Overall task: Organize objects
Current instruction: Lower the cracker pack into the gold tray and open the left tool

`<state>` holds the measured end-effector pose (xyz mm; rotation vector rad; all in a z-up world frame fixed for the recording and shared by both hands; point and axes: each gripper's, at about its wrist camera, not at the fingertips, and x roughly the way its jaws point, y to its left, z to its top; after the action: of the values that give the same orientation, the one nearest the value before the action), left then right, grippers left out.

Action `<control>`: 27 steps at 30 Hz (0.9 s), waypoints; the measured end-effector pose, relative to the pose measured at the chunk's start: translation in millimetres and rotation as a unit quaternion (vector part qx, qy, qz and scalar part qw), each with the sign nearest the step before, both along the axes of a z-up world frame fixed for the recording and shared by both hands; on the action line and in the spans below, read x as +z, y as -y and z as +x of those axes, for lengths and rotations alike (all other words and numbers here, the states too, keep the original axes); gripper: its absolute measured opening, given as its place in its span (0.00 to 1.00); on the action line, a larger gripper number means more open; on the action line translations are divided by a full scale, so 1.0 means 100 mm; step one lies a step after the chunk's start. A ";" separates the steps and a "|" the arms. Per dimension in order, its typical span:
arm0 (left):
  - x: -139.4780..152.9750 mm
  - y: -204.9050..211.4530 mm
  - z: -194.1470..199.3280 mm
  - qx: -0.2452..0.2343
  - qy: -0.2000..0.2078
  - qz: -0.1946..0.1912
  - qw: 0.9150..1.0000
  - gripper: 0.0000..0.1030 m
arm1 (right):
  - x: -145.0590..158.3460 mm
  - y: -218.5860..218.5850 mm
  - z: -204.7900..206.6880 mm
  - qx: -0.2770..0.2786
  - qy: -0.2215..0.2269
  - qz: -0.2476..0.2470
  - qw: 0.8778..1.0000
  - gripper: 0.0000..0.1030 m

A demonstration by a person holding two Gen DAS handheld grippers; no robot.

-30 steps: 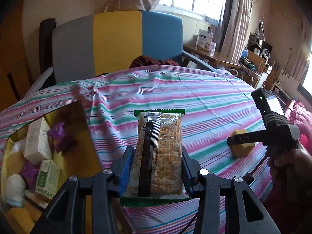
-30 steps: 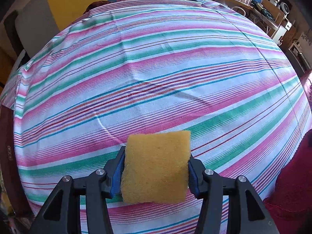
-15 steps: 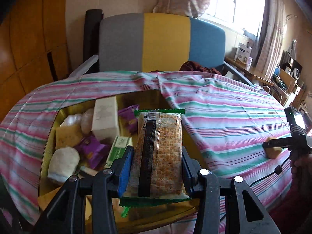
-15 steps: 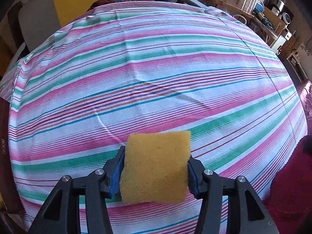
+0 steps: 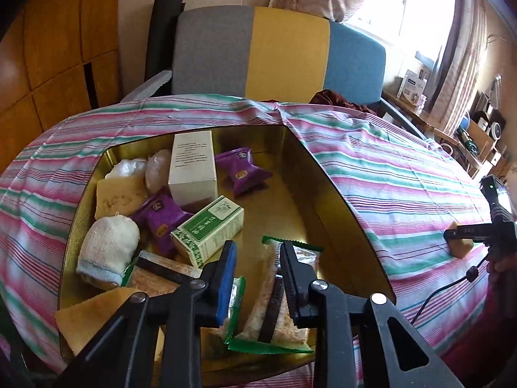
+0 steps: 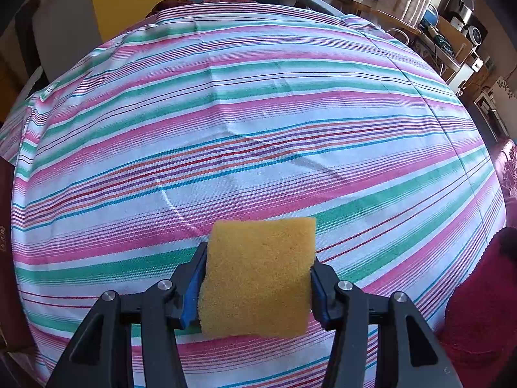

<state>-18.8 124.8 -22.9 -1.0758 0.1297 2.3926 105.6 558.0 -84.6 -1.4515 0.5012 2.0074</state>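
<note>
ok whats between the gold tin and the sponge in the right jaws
Only bare striped tablecloth between the tin and the sponge, as the left wrist view shows.

I swung the left gripper [image 5: 257, 278] over the gold tray [image 5: 326, 190]. Its jaws narrowed; the cracker packet [image 5: 274, 294] dropped from the grip into the tray.

bright daylight from window [image 5: 416, 9] — glare there, fisheye-warped dark edges.
</note>
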 end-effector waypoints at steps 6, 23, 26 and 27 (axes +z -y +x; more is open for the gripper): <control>-0.08 0.02 0.03 0.002 0.002 -0.017 1.000 0.26 | 0.00 -0.06 0.09 0.001 0.000 0.000 1.000 0.53; 0.16 0.11 0.15 0.018 -0.042 -0.024 0.999 0.27 | 0.26 0.43 -0.18 0.084 -0.063 -0.022 0.994 0.52; 0.20 0.18 0.17 0.026 -0.045 -0.019 0.998 0.26 | 0.49 0.86 -0.26 0.134 -0.106 -0.039 0.984 0.52; 0.20 0.20 0.16 0.028 -0.045 -0.018 0.998 0.27 | 0.57 0.97 -0.31 0.151 -0.119 -0.044 0.980 0.52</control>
<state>-2.3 104.9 -2.5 -1.0004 0.1769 2.4994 75.0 460.7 -27.4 -1.4145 0.4976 2.4477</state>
